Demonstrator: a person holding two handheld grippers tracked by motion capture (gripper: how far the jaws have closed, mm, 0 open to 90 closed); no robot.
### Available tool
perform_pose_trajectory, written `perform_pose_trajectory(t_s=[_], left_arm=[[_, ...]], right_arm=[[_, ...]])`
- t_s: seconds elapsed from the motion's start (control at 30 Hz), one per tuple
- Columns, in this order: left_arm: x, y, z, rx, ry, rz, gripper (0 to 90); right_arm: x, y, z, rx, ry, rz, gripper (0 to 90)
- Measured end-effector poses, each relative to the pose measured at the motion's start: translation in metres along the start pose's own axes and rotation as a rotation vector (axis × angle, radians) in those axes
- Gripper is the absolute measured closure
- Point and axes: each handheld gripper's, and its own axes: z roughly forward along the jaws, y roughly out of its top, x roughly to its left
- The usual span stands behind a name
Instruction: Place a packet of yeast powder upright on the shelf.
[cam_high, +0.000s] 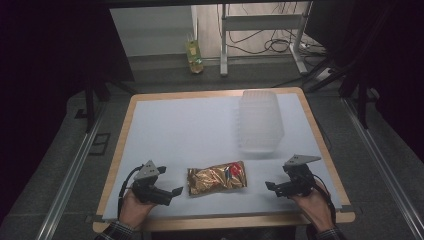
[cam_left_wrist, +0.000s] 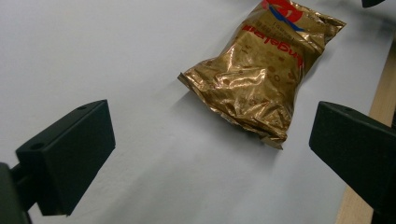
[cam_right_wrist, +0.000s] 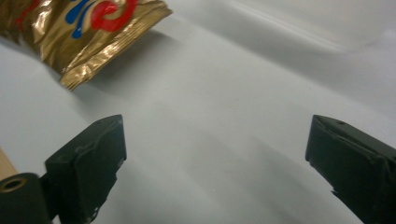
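Gold snack packet (cam_high: 217, 178) lies flat near the desk's front edge, between the left gripper (cam_high: 172, 192) and right gripper (cam_high: 270, 186), both released. Slick foil could probably slip a shallow pinch.

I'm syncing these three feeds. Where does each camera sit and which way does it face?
High view: above the person's side, looking forward and down on the table; both hands, left gripper and right gripper show.
Left gripper view: rides the left gripper, facing the gold snack bag between open jaws.
Right gripper view: rides the right gripper, facing bare tabletop; open jaws.
All three share the bag.
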Motion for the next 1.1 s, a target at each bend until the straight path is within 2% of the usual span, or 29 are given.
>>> perform_pose_trajectory(t_s=[0.1,0.17,0.2,0.27,0.37,0.6,0.8,1.03,1.1], left_arm=[[-0.0003,-0.0002,0.0032,0.024,0.026,0.027,2.7],[-0.0009,-0.0002,0.0037,0.027,0.027,0.033,3.7],[-0.0028,-0.0002,0.0047,0.034,0.032,0.053,4.6],[-0.004,-0.0002,0.0055,0.038,0.037,0.064,5.5],[-0.0046,-0.0005,0.0072,0.041,0.038,0.065,5.9],[-0.005,0.0003,0.0061,0.04,0.045,0.076,9.8],[-0.0065,0.0014,0.0052,0.043,0.039,0.094,16.1],[-0.0077,0.0039,0.0034,0.031,0.017,0.092,29.0],[-0.0089,0.0058,0.0014,0.011,0.01,0.094,33.4]], right_arm=[[0.0028,-0.0009,0.0031,-0.023,0.027,-0.036,5.4],[0.0051,-0.0013,0.0046,-0.011,0.026,-0.06,5.2],[0.0069,-0.0021,0.0056,-0.002,0.003,-0.087,4.7],[0.009,-0.0033,0.0069,0.001,-0.032,-0.114,3.5],[0.0092,-0.0036,0.0075,0.007,-0.023,-0.102,3.2],[0.0056,-0.0043,0.0058,-0.019,0.008,-0.058,3.2],[0.0075,-0.004,0.0074,-0.005,0.002,-0.083,3.2],[0.008,-0.0036,0.0068,-0.003,0.001,-0.089,3.1],[0.007,-0.0036,0.0063,-0.009,0.0,-0.085,3.1]])
